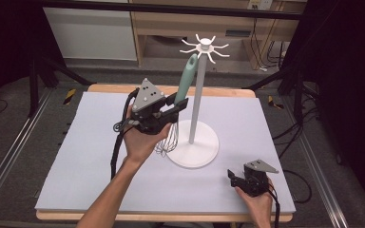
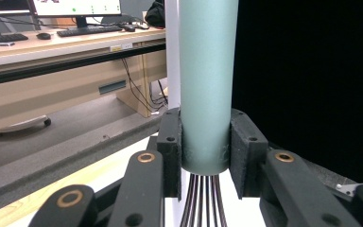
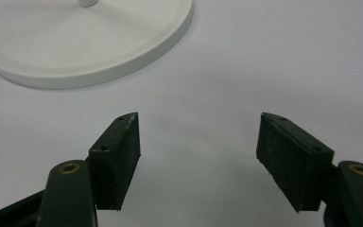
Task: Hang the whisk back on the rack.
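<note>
Here the left gripper is clamped tight on a whisk, with its two black pads pressing the sides of the green handle near the bottom end. In the left gripper view, the handle stands straight up between the pads, and thin dark wires come out just below them. From the high view, the whisk is lifted off the table and leans a little, with its wire end hanging down under the gripper, over the edge of the round white base. The top of the handle reaches up close to the white hooks on the tall stand, just beside the pole. The right gripper rests low on the pale mat, near the front right corner. Its jaws are spread wide, nothing is between them, and the round base lies a bit ahead of it.
</note>
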Tool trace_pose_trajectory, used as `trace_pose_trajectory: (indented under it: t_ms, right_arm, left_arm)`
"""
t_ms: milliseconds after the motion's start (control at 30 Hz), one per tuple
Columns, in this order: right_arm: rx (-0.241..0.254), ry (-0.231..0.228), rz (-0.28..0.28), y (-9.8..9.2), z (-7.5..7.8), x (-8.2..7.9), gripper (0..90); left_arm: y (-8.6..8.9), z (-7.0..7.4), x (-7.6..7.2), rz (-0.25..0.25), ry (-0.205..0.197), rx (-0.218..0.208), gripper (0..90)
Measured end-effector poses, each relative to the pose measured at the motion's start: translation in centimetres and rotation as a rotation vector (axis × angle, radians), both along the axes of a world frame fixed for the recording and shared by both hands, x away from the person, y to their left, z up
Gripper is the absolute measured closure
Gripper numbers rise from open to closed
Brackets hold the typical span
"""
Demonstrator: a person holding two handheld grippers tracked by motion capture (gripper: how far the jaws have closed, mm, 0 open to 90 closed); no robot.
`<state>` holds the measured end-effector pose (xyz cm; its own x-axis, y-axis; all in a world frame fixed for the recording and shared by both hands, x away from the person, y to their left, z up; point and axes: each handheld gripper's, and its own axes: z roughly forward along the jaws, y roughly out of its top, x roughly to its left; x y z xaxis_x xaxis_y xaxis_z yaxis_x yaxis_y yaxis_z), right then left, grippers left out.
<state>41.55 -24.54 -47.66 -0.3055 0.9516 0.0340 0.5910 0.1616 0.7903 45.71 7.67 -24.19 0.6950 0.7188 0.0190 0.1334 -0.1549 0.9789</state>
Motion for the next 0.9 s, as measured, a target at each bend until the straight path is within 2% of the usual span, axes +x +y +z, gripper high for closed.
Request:
trace_pose_trajectory:
  t_ms: [367, 900]
  right_arm:
    - [0.001, -0.003, 0.002, -0.2, 0.0, 0.0, 31.3]
    - [-0.002, 0.001, 0.002, -0.1, 0.0, 0.0, 31.3]
  left_arm:
    - [-0.8, -0.5, 1.0, 0.005, 0.015, 0.004, 68.6]
    - [-1.8, -0.9, 1.8, 0.035, -0.004, 0.017, 68.5]
